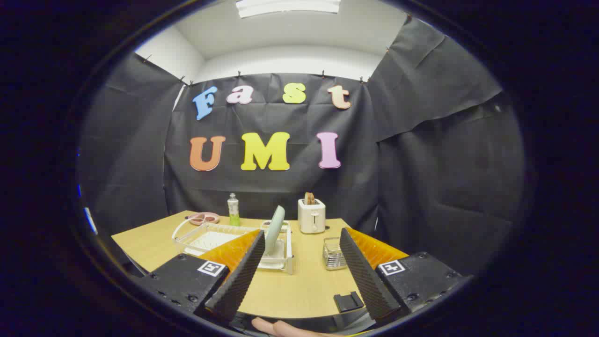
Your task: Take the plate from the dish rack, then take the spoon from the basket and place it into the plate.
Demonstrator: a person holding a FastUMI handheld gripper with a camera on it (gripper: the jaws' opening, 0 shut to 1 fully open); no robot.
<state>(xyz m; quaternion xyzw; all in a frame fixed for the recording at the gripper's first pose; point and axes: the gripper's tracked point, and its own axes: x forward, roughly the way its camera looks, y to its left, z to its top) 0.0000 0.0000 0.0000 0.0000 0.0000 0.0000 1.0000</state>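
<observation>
Gripper view looks across a wooden desk (299, 285) with the gripper (302, 269) held above its near edge, fingers spread wide apart and pinching nothing. Beyond the left finger stands a white dish rack (220, 236), and a pale green plate (274, 229) is propped upright on edge at the rack's right end, just past that fingertip. Beside the right finger sits a small wire basket (333, 253) near the middle of the desk; whether the spoon lies inside it cannot be told. A white toaster (311, 215) with slices of bread sticking up stands toward the far edge, between the plate and the basket but farther back. A clear bottle (233, 210) with green liquid stands at the far edge behind the rack, and a pink dish (204, 218) lies near the far left corner. Part of a hand (276, 326) shows below the fingers, at the near edge.
</observation>
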